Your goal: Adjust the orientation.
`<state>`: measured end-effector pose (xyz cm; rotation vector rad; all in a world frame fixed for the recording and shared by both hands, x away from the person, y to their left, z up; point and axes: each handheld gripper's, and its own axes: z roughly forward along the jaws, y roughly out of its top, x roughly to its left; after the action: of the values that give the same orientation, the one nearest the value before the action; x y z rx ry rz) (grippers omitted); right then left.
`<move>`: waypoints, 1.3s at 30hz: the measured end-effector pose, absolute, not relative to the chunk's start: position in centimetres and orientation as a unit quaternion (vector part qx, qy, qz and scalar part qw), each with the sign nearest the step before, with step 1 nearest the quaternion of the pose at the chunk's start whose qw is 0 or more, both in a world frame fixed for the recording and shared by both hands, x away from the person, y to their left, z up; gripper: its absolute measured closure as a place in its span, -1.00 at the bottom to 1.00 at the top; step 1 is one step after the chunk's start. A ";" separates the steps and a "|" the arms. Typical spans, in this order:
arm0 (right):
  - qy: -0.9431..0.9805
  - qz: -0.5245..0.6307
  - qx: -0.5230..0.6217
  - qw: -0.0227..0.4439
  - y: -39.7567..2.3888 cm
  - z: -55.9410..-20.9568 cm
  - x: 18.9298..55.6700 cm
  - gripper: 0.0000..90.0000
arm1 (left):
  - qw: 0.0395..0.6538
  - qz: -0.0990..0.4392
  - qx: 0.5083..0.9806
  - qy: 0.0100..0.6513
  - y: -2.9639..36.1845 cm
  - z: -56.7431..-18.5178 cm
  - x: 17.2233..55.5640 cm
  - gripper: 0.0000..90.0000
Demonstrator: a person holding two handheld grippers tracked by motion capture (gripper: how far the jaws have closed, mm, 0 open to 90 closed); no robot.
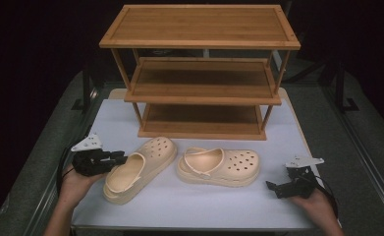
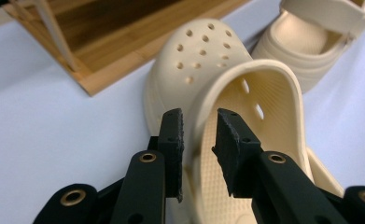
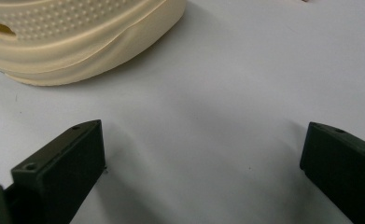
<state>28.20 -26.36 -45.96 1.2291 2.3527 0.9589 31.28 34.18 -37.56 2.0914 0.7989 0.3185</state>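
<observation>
Straddling the heel rim of the left clog [image 1: 139, 169], the left gripper [image 2: 199, 140] is holding its jaws slightly apart, one pad [image 2: 173, 140] outside the wall and one inside, neither visibly pressing. Both cream, hole-dotted foam clogs are lying on the white table [image 1: 189, 206] in front of the empty bamboo shoe rack [image 1: 202, 73], so shelving is not yet begun. The right gripper [image 1: 284, 189] is resting wide open near the right clog [image 1: 219, 166].

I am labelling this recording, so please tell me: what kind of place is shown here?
Probably a staged recording set, not a home: a white-topped table in dark surroundings, an empty three-tier bamboo shoe rack, and two cream perforated foam clogs laid out before it.
</observation>
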 end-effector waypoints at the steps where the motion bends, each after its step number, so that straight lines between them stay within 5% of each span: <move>1: 0.823 0.335 0.430 0.159 -26.4 -46.0 28.2 -1.00 | 0.429 0.130 0.834 0.323 34.4 -37.5 31.3 0.60; 8: 0.823 0.335 0.430 0.159 -26.4 -46.0 28.2 -1.00 | 0.420 0.159 0.822 0.350 36.3 -37.5 31.3 0.98; 19: 0.823 0.335 0.430 0.159 -26.4 -46.0 28.2 -1.00 | 0.361 0.185 0.821 0.402 38.6 -41.5 33.2 0.98; 25: 0.823 0.335 0.431 0.158 -26.4 -46.0 28.2 -1.00 | 0.334 0.199 0.820 0.420 38.6 -43.8 34.3 0.49; 33: 0.823 0.335 0.430 0.160 -26.3 -45.9 28.2 -1.00 | 0.328 0.214 0.799 0.456 38.9 -44.7 34.9 -0.59; 39: 0.824 0.333 0.430 0.161 -26.3 -45.9 28.2 -1.00 | 0.327 0.201 0.794 0.472 39.2 -44.9 35.3 -0.70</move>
<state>28.16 -26.27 -45.92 1.2288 2.3520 0.9499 35.31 39.23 -44.92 2.0784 1.2357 0.5255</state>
